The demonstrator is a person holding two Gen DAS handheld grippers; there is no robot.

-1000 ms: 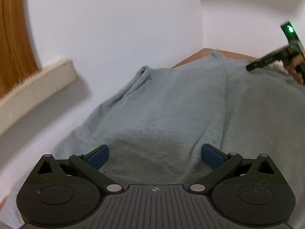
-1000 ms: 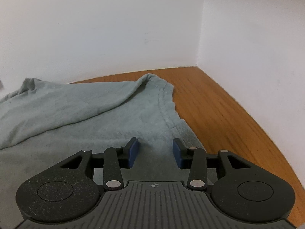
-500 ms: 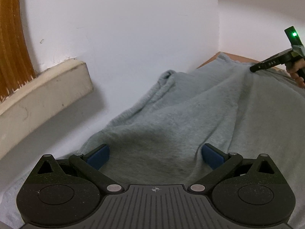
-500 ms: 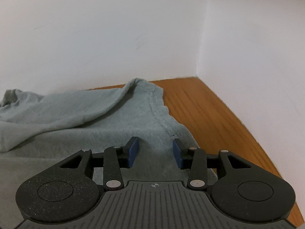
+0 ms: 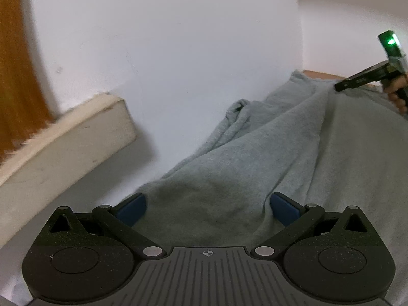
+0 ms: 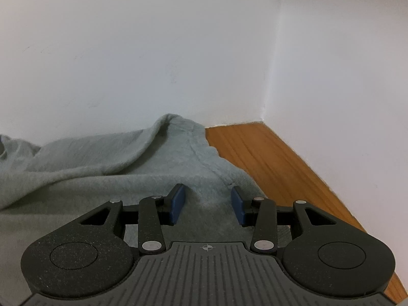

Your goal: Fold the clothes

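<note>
A grey-green fleece garment [image 5: 280,153] lies spread over the wooden table, its far edge bunched into a fold against the white wall. My left gripper [image 5: 207,207] stands wide open low over the cloth, and a dark hump of fabric lies between its blue pads [image 5: 132,209]. In the right wrist view the garment [image 6: 102,178] ends at a seamed edge. My right gripper [image 6: 207,204] sits over that edge with a ridge of cloth between its pads; its jaws are opening. The right gripper [image 5: 357,83] also shows in the left wrist view, held by a hand [image 5: 397,94].
White walls close in behind and meet in a corner [image 6: 270,76] on the right. A beige ledge [image 5: 76,137] juts from the wall on the left, beside a wooden panel [image 5: 17,63]. Bare wooden tabletop [image 6: 267,158] runs along the garment's right edge.
Both grippers have moved toward the back wall over the cloth, and the far fold has bunched higher. The left wrist view has swung left, showing more of the beige ledge.
</note>
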